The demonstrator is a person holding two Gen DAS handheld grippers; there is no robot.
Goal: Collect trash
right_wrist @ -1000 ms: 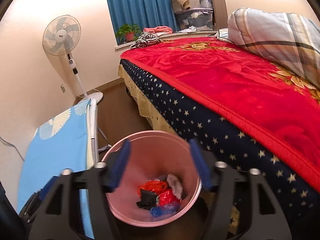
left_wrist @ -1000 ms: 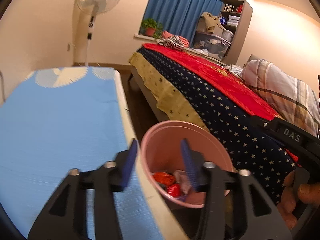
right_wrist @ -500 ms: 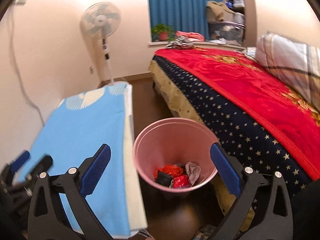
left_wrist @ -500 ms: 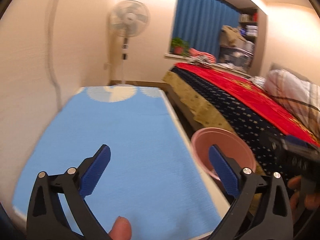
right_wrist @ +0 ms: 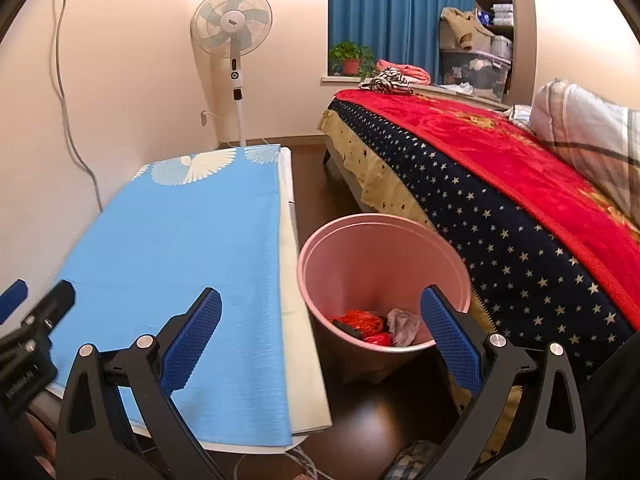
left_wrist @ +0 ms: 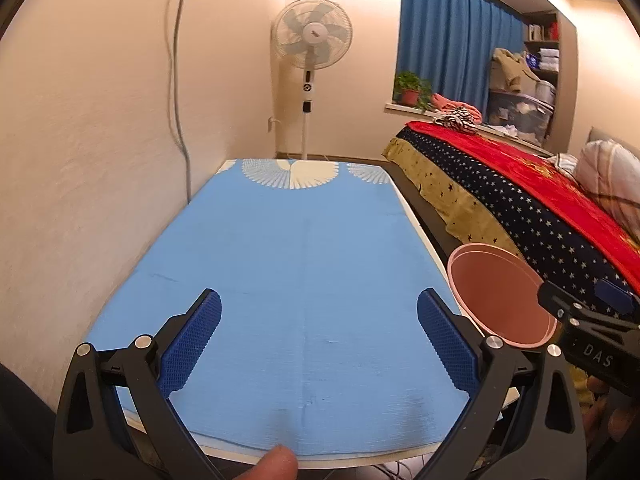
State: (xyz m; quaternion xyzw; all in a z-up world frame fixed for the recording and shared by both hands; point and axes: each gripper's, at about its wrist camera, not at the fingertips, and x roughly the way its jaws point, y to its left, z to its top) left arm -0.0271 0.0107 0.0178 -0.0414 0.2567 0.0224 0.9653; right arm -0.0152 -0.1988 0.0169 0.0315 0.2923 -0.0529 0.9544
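We hold the left gripper (left_wrist: 319,340) over the blue cloth-covered table (left_wrist: 304,248), blue-padded jaws spread wide with nothing between them. The right gripper (right_wrist: 320,340) is likewise wide apart and empty, straddling the table edge and the round pink plastic bin (right_wrist: 384,248). The bin stands on the dark floor between table and star-patterned navy bedspread (right_wrist: 500,216), at 3 o'clock in the left view (left_wrist: 500,292). Inside, at 5 o'clock of the right view: crumpled red wrappers (right_wrist: 362,322) and a pale crumpled tissue (right_wrist: 404,322), touching each other. White pedestal fan (right_wrist: 232,28) at 11 o'clock
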